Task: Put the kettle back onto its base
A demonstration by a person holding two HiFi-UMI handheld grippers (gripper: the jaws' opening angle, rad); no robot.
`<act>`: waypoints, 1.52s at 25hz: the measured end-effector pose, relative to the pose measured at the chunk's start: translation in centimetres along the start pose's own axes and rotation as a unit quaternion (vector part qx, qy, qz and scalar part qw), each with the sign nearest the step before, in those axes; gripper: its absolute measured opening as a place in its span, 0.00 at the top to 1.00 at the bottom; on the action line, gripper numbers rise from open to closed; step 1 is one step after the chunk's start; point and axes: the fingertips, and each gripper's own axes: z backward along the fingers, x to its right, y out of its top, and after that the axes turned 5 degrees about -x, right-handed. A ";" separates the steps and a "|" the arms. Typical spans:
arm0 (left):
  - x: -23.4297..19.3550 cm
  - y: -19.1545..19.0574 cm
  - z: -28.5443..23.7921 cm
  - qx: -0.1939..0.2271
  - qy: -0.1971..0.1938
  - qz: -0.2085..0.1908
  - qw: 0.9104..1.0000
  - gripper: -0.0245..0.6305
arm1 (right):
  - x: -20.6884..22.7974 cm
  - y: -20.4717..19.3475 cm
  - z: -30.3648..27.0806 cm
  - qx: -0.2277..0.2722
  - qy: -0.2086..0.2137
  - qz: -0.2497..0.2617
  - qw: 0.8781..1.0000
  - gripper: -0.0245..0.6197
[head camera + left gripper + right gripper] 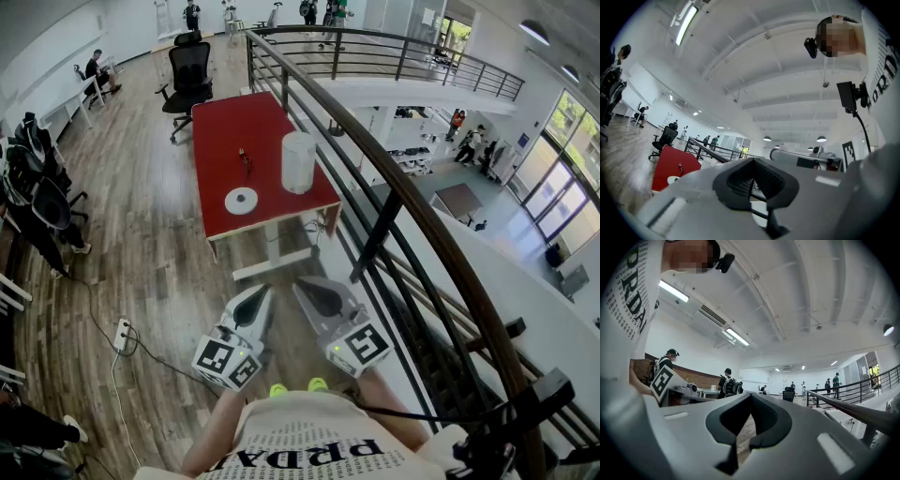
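Note:
The white kettle (298, 161) stands upright on the red table (225, 131), near its right edge. Its round white base (241, 200) lies flat on the table a little to the kettle's front left, apart from it. Both grippers are held close to the person's body, well short of the table. My left gripper (259, 296) has its jaws together with nothing between them, and so does my right gripper (305, 287). In the left gripper view the left gripper (752, 160) points towards the red table (670, 166). In the right gripper view the right gripper (751, 395) faces the open room.
A dark curved railing (394, 202) runs along the table's right side and past me, with a drop beyond it. A black office chair (190, 70) stands behind the table. A power strip (122, 333) and its cable lie on the wooden floor to the left. People stand far off.

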 end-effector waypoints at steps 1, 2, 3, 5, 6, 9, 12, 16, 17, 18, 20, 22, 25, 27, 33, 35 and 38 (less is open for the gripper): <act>-0.1 0.1 0.0 0.001 0.000 -0.001 1.000 0.98 | -0.1 0.1 -0.1 0.001 0.003 -0.004 1.000 0.96; -0.1 0.1 0.0 0.001 -0.001 -0.002 1.000 0.98 | -0.2 0.2 -0.1 0.002 0.006 -0.007 1.000 0.96; -0.2 0.2 0.0 0.002 -0.001 -0.003 1.000 0.98 | -0.2 0.3 -0.2 0.003 0.008 -0.010 1.000 0.96; -0.2 0.3 -0.1 0.001 -0.003 -0.006 1.000 0.98 | -0.3 0.5 -0.2 0.007 0.011 -0.011 1.000 0.96; -0.1 0.4 -0.1 0.000 -0.003 -0.005 1.000 0.98 | -0.3 0.5 -0.2 0.008 0.011 -0.010 1.000 0.96; 0.1 0.7 -0.3 0.001 -0.001 -0.005 1.000 0.98 | -0.3 0.7 -0.1 0.012 0.013 -0.006 1.000 0.96; -0.1 0.9 -0.5 0.002 0.000 -0.008 1.000 0.98 | -0.1 0.6 -0.4 0.010 0.013 -0.006 1.000 0.96; -0.1 0.9 -0.7 0.000 -0.001 -0.011 1.000 0.98 | 0.2 0.3 -0.5 0.000 0.007 -0.006 1.000 0.96; -0.1 0.9 -0.7 0.000 -0.001 -0.012 1.000 0.98 | 0.4 0.2 -0.5 -0.002 0.004 -0.004 1.000 0.96; -0.1 1.0 -0.8 0.001 -0.002 -0.012 1.000 0.98 | 0.5 0.2 -0.5 -0.003 0.002 -0.003 1.000 0.96; -0.3 1.1 -0.9 0.001 -0.003 -0.014 1.000 0.98 | 0.9 0.2 -0.5 -0.001 -0.004 -0.005 1.000 0.96; -0.4 1.1 -0.9 0.002 -0.005 -0.018 1.000 0.98 | 1.1 0.3 -0.4 0.002 -0.008 -0.011 1.000 0.96; -0.3 1.1 -0.8 0.002 -0.007 -0.017 1.000 0.98 | 1.2 0.2 -0.2 0.001 -0.006 -0.016 1.000 0.96; -0.4 0.9 -0.8 0.002 -0.009 -0.018 1.000 0.98 | 1.1 -0.1 -0.3 -0.005 -0.005 -0.014 1.000 0.96; -0.9 0.7 -0.7 -0.002 -0.017 -0.013 1.000 0.98 | 0.6 -0.7 -0.9 -0.016 -0.012 -0.003 1.000 0.96; -0.9 0.6 -0.5 -0.004 -0.024 -0.011 1.000 0.98 | 0.5 -1.0 -1.2 -0.020 -0.016 0.007 1.000 0.96; -1.1 0.2 -0.2 -0.009 -0.036 -0.014 0.999 0.98 | 0.2 -1.3 -1.5 -0.016 -0.017 0.009 1.000 0.96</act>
